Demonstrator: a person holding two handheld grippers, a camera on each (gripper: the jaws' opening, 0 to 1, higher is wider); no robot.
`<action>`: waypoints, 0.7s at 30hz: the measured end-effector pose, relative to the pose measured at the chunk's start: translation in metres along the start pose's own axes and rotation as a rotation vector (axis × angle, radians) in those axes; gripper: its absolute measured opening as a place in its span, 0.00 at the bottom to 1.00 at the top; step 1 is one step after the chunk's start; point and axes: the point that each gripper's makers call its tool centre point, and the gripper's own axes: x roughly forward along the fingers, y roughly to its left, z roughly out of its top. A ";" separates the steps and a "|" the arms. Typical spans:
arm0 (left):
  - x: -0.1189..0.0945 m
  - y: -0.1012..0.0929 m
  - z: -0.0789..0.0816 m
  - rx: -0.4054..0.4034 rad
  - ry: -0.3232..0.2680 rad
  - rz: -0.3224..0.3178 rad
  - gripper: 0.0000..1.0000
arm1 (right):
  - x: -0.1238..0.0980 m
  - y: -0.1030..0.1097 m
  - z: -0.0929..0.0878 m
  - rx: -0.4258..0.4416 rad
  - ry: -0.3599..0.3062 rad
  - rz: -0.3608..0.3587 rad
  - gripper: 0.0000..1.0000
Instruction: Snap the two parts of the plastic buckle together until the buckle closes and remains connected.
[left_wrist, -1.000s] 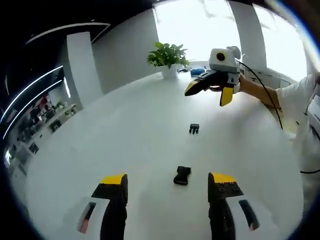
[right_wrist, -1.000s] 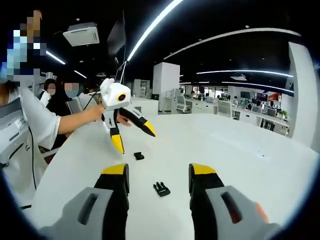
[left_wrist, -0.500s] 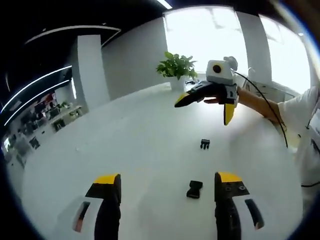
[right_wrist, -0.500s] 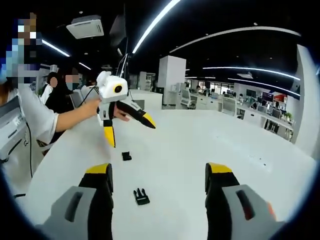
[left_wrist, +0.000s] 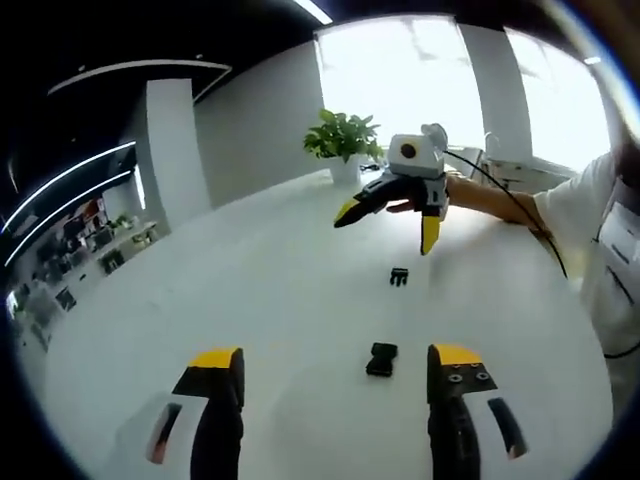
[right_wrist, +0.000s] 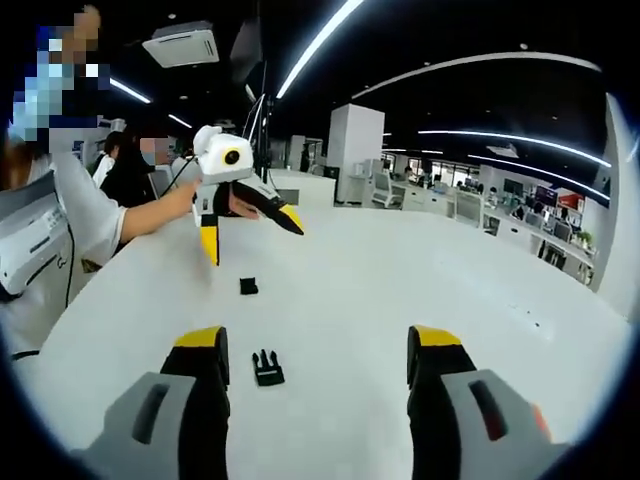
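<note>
Two black buckle parts lie apart on the white table (left_wrist: 250, 300). The blocky socket part (left_wrist: 381, 359) rests just ahead of my left gripper (left_wrist: 335, 365), nearer its right jaw; the jaws are open and hold nothing. The pronged part (right_wrist: 266, 368) lies close ahead of my right gripper (right_wrist: 318, 345), toward its left jaw, and this gripper is also open. Farther off in the left gripper view are the pronged part (left_wrist: 399, 277) and, hovering above it, the right gripper (left_wrist: 388, 225). In the right gripper view the left gripper (right_wrist: 250, 232) hangs above the socket part (right_wrist: 248, 286).
A potted plant (left_wrist: 340, 135) stands at the table's far edge by bright windows. A person's white sleeve (left_wrist: 585, 215) and a black cable (left_wrist: 530, 215) are at the right. Seated people (right_wrist: 125, 180) and office desks (right_wrist: 450, 205) lie beyond the table.
Both cameras have shifted with the hands. My right gripper's jaws stand wider than a second ago. The two buckle parts still lie apart on the table.
</note>
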 end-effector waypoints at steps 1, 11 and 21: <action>-0.001 0.000 0.000 -0.015 -0.005 -0.010 0.74 | 0.001 0.001 -0.002 0.008 0.001 0.010 0.73; 0.010 -0.004 -0.012 -0.052 0.003 -0.027 0.65 | 0.009 0.017 0.005 0.002 -0.015 0.090 0.64; 0.015 -0.017 -0.013 -0.052 -0.023 -0.037 0.57 | 0.004 0.031 -0.004 0.035 -0.017 0.090 0.49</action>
